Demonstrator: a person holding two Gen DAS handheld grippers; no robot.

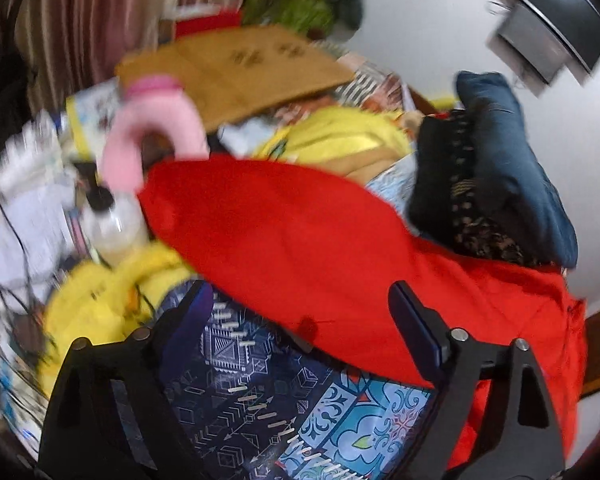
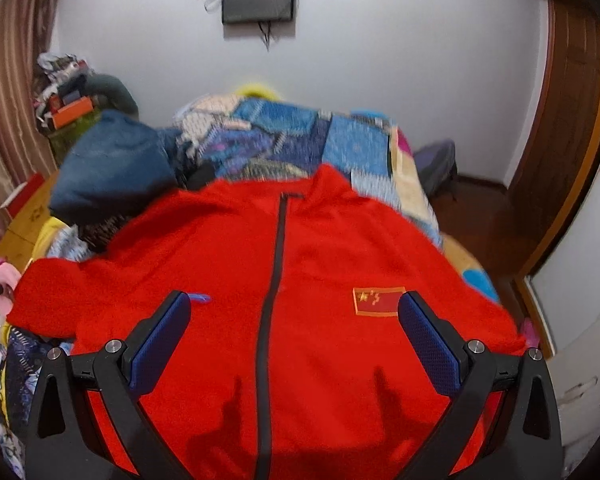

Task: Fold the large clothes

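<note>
A red zip-up jacket (image 2: 228, 264) lies spread front-up on the bed, with a dark zipper (image 2: 274, 280) down the middle and a flag patch (image 2: 376, 302) on the chest. My right gripper (image 2: 294, 332) is open above the jacket's lower front, holding nothing. In the left wrist view the jacket's sleeve and side (image 1: 300, 240) stretch across a patterned blue bedsheet (image 1: 268, 396). My left gripper (image 1: 300, 320) is open over the sheet at the jacket's edge, holding nothing.
A blue denim garment (image 1: 512, 160) and dark patterned cloth (image 1: 448, 184) pile beside the jacket. A pink neck pillow (image 1: 148, 132), yellow cloth (image 1: 100, 300), a bottle (image 1: 116, 220), cardboard (image 1: 236, 68) and clutter crowd the left. A patchwork quilt (image 2: 300, 140) lies behind. A wooden door (image 2: 564, 140) stands right.
</note>
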